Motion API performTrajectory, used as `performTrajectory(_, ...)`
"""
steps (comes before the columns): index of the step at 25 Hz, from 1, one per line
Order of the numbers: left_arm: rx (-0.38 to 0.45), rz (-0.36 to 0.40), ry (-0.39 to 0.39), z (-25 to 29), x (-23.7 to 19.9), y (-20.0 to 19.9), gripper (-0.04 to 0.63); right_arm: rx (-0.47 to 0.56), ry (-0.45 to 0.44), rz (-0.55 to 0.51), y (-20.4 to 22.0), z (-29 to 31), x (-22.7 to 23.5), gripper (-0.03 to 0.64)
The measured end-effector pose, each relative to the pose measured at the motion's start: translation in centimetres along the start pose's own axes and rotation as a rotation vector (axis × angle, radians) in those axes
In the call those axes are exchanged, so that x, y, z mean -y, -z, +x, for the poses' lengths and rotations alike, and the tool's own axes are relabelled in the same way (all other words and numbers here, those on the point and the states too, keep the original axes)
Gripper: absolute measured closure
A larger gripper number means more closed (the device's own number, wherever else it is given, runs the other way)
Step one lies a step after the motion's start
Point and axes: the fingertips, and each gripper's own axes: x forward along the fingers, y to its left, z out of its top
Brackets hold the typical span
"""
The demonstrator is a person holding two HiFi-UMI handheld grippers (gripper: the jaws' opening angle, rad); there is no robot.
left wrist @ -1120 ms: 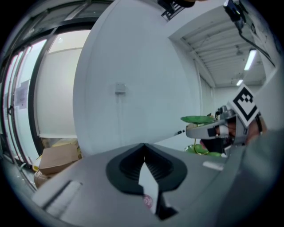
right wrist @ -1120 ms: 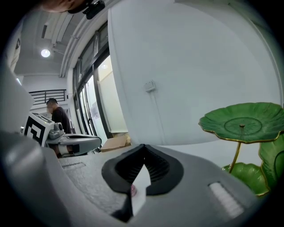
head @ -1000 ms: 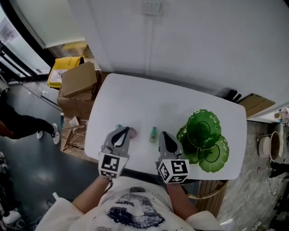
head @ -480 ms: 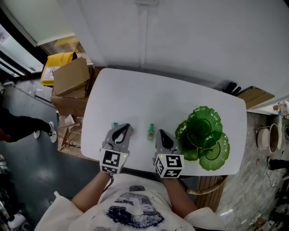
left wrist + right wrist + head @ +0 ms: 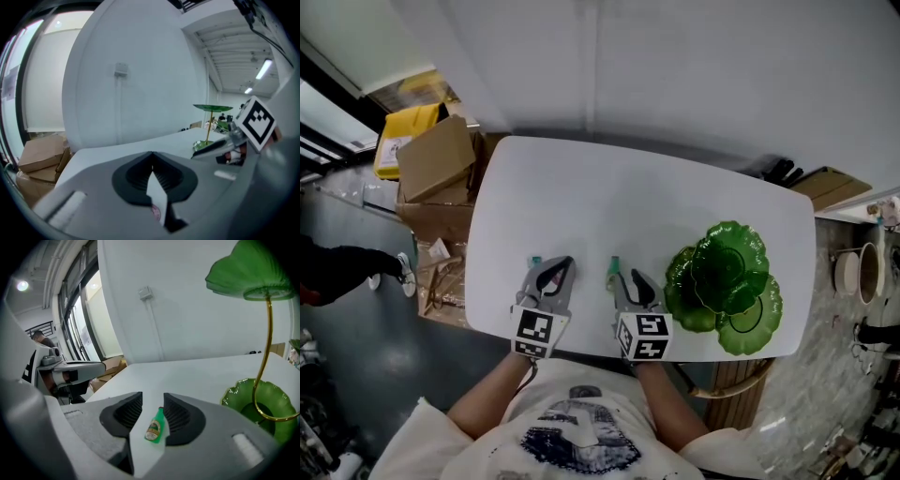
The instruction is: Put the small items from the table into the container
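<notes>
Right tool (image 5: 151,401): jaws opening, green bottle (image 5: 153,426) between them, ungripped.
Left tool (image 5: 152,158): clenched above pink item (image 5: 155,213).
Risk: a pad may nudge the bottle, rolling it across the counter (image 5: 197,376).

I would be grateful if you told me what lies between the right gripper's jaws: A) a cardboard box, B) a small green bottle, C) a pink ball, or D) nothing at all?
B: the right gripper view shows the small green bottle lying on the white table between the opening jaws of the right gripper.
</notes>
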Motion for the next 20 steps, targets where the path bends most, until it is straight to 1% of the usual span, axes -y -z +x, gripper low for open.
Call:
performTrajectory(2,-0.012,-0.001,0.006,0.4,-0.2,0.4,0.604,-0.018,0.012,0.006,0.7,0.7,0.2,0.428)
performTrajectory(5,-0.029,-0.004,0.015,0.9,-0.6,1.1,0.604,-0.051,0.013,0.027,1.8,1.8,0.4,0.382)
performTrajectory(7,-0.042,-0.007,0.021,1.3,-0.8,1.6,0.604,-0.071,0.016,0.033,2.6,2.6,0.5,0.364)
performTrajectory(9,-0.055,-0.009,0.026,1.7,-1.0,2.1,0.604,-0.100,0.014,0.036,3.5,3.4,0.6,0.357)
performTrajectory(14,-0.081,-0.012,0.040,2.4,-1.2,2.9,0.604,-0.203,-0.026,0.030,6.1,5.0,0.0,0.362)
performTrajectory(20,-0.099,-0.021,0.046,2.9,-1.4,3.5,0.604,-0.248,-0.012,0.032,7.4,5.8,0.4,0.364)
